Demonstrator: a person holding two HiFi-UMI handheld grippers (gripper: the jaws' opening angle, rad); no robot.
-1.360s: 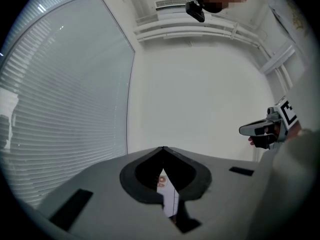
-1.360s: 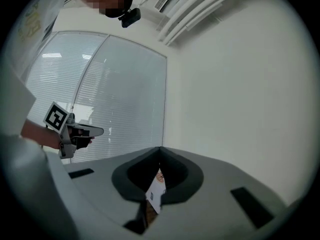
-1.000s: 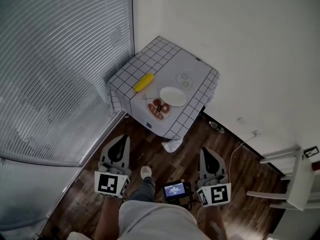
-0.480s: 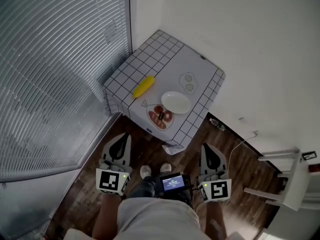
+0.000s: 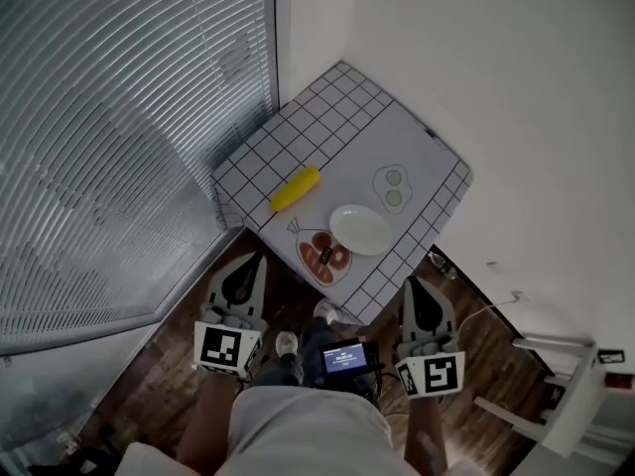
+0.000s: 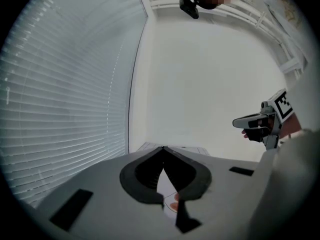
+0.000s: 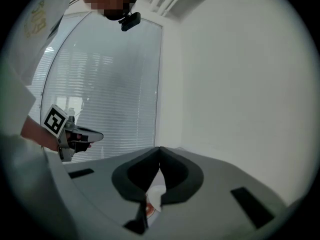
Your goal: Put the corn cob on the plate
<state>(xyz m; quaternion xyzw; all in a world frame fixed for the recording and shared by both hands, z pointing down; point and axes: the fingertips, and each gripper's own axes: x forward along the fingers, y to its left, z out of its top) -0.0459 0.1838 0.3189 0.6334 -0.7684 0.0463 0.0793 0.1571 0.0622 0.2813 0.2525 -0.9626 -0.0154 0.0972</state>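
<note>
A yellow corn cob (image 5: 296,188) lies on a small table with a white grid-pattern cloth (image 5: 342,117) in the head view. To its right, near the table's front edge, rests an empty white plate (image 5: 361,229). My left gripper (image 5: 246,268) is held low in front of the table's left corner, shut and empty. My right gripper (image 5: 418,294) hangs by the table's right front edge, also shut and empty. Both are well short of the cob. In the left gripper view the left gripper (image 6: 163,150) has its jaws together; the right gripper (image 7: 159,150) likewise in its own view.
Printed on the cloth are a steak picture (image 5: 325,257) and a fried-egg picture (image 5: 393,186). Window blinds (image 5: 109,127) run along the left and a white wall (image 5: 496,77) stands behind. A white chair (image 5: 566,390) stands at the right on the dark wood floor.
The table has come nearer and lower in the head view as the person stepped toward it. Both grippers moved forward with the body, staying shut.
</note>
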